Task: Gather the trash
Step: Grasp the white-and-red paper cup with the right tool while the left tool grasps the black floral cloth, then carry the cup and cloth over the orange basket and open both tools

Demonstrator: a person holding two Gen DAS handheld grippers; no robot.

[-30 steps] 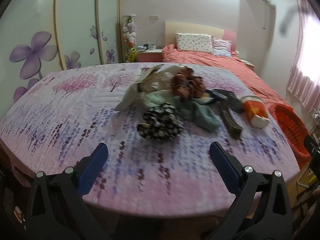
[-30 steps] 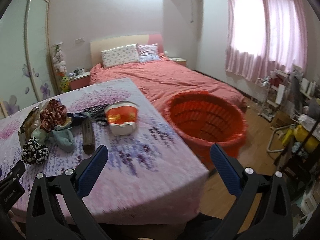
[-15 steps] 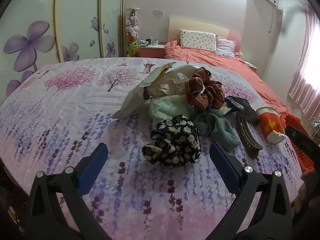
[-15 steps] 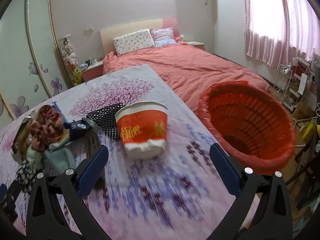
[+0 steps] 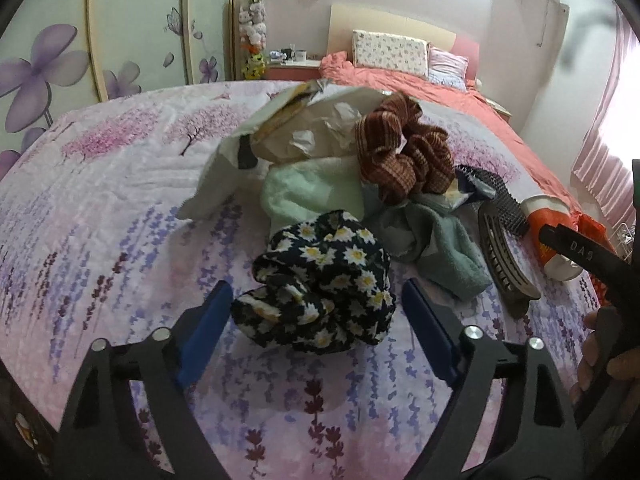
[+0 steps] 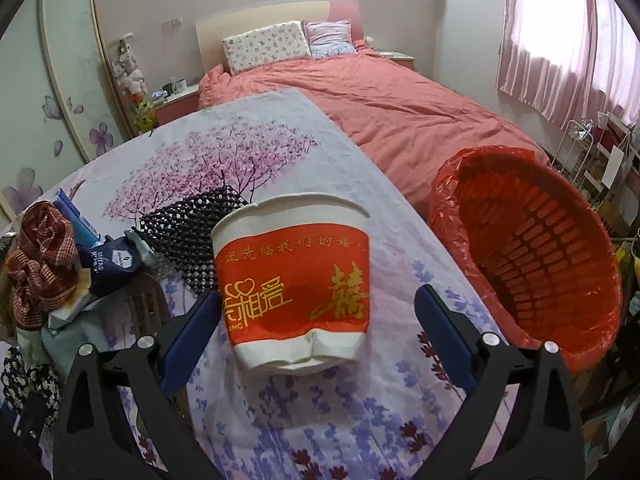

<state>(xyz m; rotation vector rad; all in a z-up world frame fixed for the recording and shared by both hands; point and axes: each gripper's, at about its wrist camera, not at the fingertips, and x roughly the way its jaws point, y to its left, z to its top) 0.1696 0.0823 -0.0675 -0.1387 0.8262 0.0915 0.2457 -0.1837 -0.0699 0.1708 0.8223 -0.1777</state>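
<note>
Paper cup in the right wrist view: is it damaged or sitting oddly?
Yes. The paper cup lies on its side on the floral tablecloth, mouth facing away, rather than standing. Its white base is crumpled and dented inward, and the rim has a small notch. Nothing appears spilled around it. It lies between the open right gripper fingers.

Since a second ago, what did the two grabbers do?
Both moved closer. The left gripper now straddles the daisy-print scrunchie, its jaws just closing but not yet pressing. The right gripper now straddles the red paper cup, jaws open. Neither holds anything. The pile and the red basket stayed put.
</note>
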